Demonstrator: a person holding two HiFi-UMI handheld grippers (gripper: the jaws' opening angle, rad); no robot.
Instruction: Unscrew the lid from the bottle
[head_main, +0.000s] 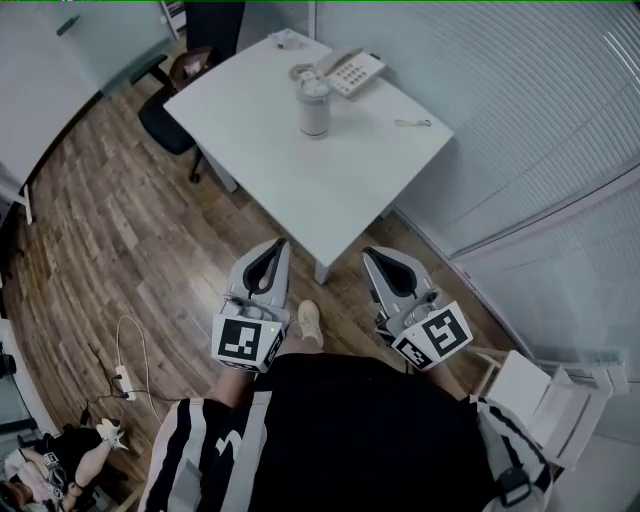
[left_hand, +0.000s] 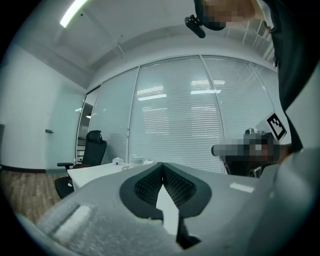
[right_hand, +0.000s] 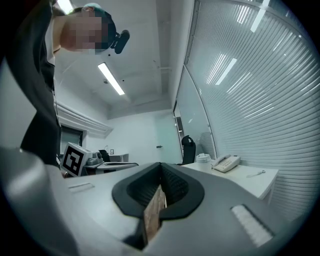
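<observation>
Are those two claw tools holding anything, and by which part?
Nothing is held. The left gripper and right gripper both have jaws shut and empty; the grey lidded bottle stands untouched on the white table.

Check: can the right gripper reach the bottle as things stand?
Probably not from here: the right gripper hangs short of the table, jaws shut, and the bottle stands far across it. The table between looks bare, so the way seems free.
</observation>
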